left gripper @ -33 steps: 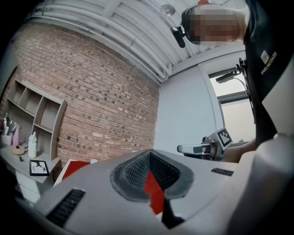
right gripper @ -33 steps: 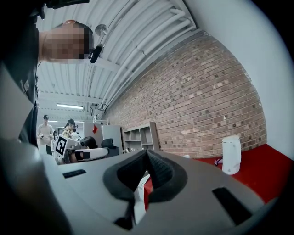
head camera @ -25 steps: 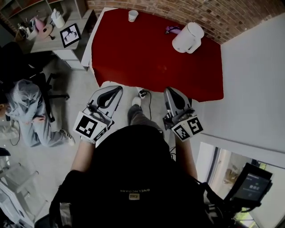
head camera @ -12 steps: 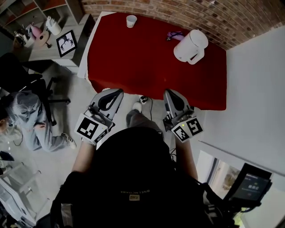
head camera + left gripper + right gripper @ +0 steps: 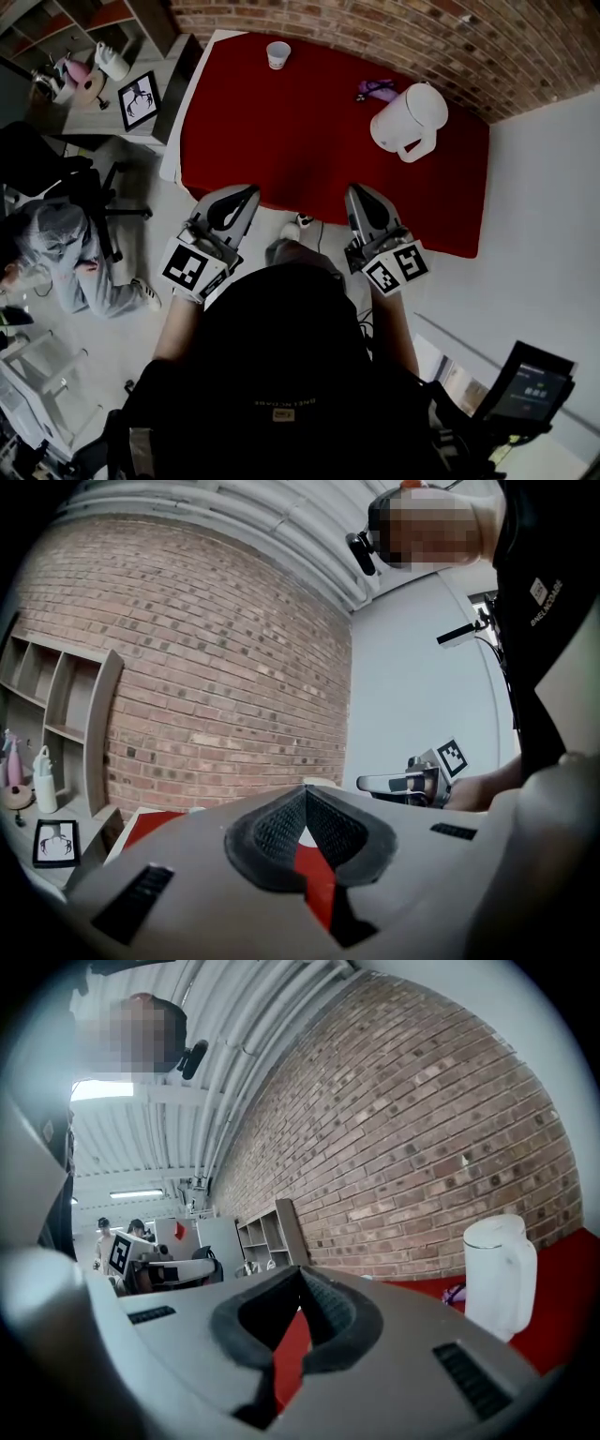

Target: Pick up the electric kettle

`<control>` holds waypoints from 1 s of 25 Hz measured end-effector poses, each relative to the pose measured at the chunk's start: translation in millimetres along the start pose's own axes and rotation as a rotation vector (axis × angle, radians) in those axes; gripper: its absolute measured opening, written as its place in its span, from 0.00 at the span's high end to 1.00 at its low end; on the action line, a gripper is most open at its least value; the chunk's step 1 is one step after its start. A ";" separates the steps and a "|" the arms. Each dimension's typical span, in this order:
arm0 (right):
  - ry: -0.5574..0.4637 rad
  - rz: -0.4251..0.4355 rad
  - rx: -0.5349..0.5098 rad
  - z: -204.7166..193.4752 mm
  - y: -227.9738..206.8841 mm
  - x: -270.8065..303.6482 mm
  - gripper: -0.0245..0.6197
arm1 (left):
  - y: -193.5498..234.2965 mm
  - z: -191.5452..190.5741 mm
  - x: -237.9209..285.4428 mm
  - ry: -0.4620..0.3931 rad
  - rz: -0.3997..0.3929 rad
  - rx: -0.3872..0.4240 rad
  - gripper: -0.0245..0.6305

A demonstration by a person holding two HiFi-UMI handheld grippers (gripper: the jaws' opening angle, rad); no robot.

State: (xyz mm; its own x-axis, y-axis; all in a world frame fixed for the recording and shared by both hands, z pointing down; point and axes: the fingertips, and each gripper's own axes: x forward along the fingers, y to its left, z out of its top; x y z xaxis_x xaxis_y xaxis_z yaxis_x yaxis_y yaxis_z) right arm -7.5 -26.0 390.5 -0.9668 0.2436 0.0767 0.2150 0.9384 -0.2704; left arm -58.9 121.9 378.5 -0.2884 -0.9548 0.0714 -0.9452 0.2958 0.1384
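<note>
Both tools empty. The left gripper (image 5: 247, 192) has its jaws pressed together, nothing between the pads. The right gripper (image 5: 360, 191) reads the same: pads meeting at the tip, only red cloth showing beyond them. Both are held level, side by side, at the near edge of the red table (image 5: 281, 131) and pointing across it. The kettle (image 5: 411, 117), white, stands upright at the far right of the table, close to the brick wall (image 5: 441, 37) and well apart from either tool; its handle (image 5: 419, 150) faces the near side. Step in hand looks like the approach. Judged best done with the right gripper, which sits more nearly in line with the kettle: spread the jaws before arriving, come in level at the handle, close high on it near the body, then lift straight up so the kettle stays upright. A small purple thing (image 5: 375, 89) lies just beside the kettle on its far left; a sideways sweep might knock it. Count: two grippers, one kettle, one white cup (image 5: 278, 54) at the far left of the table, one purple thing, one table, one framed picture (image 5: 139, 98) on the side shelf at left, one person (image 5: 56, 244) sitting on the floor at left.
</note>
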 end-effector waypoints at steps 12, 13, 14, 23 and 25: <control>0.015 0.050 0.042 24.6 -76.9 48.2 0.96 | 31.1 16.4 79.8 0.039 0.062 -0.026 0.96; 0.015 0.053 0.043 24.9 -79.2 49.4 0.96 | 32.1 15.7 82.4 0.043 0.063 -0.026 0.96; 0.014 0.056 0.043 25.5 -80.2 50.5 0.96 | 33.2 15.2 84.1 0.046 0.065 -0.025 0.96; 0.015 0.063 0.035 35.9 -97.7 58.8 0.96 | 32.9 13.2 107.3 0.036 0.052 -0.034 0.96; 0.009 0.056 0.038 40.2 -100.6 58.7 0.96 | 31.0 13.9 113.6 0.032 0.036 -0.032 0.96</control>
State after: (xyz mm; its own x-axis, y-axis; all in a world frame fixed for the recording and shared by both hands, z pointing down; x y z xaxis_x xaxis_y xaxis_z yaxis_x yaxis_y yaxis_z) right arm -91.4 -116.0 383.7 -0.9521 0.2978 0.0692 0.2631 0.9134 -0.3105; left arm -123.0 22.2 377.2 -0.3163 -0.9425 0.1078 -0.9289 0.3308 0.1662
